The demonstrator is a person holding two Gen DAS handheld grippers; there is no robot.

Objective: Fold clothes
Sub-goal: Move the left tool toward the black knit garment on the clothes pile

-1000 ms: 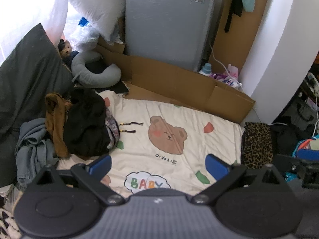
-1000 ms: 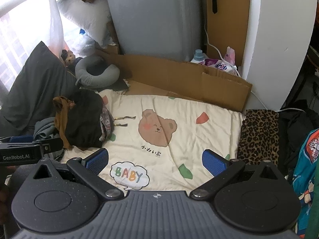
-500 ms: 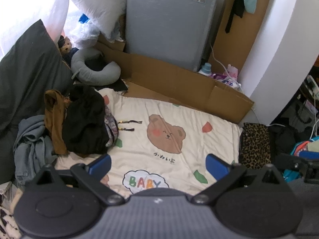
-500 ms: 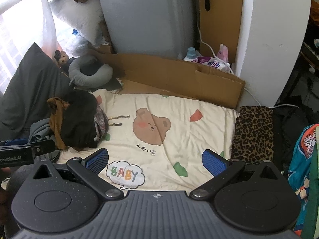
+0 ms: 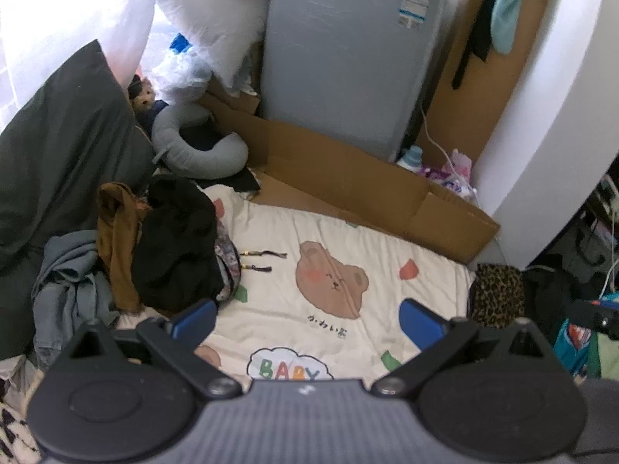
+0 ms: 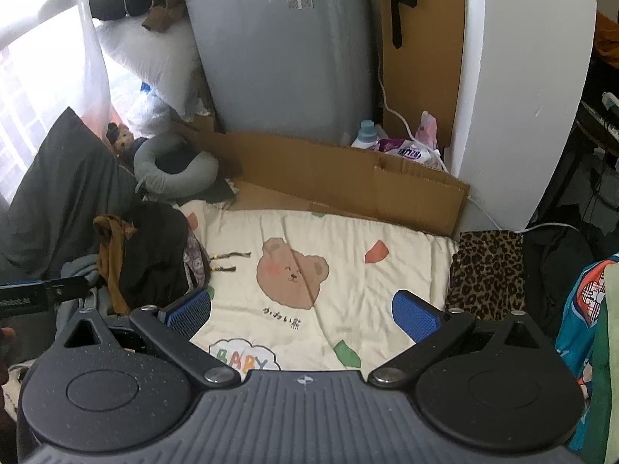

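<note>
A pile of clothes lies at the left edge of a cream bear-print blanket (image 5: 340, 239) (image 6: 340, 239): a black garment (image 5: 174, 247) (image 6: 154, 255), a mustard-brown one (image 5: 116, 239) (image 6: 110, 255) and a grey-blue one (image 5: 69, 282). A folded leopard-print piece (image 5: 497, 294) (image 6: 487, 270) lies at the blanket's right edge. My left gripper (image 5: 307, 321) is open and empty above the blanket's near part, just right of the pile. My right gripper (image 6: 301, 315) is open and empty above the blanket's near middle.
A dark pillow (image 5: 58, 147) leans at the left. A grey neck cushion (image 5: 201, 154) and flattened cardboard (image 5: 348, 189) lie behind the blanket, before a grey appliance (image 5: 340, 58). A white wall corner (image 6: 522, 96) stands at the right, with colourful clothes (image 6: 588, 309) below it.
Both grippers have shifted a little over the blanket, and the right view has tilted up. Both stay open and empty. The clothes have not moved.
</note>
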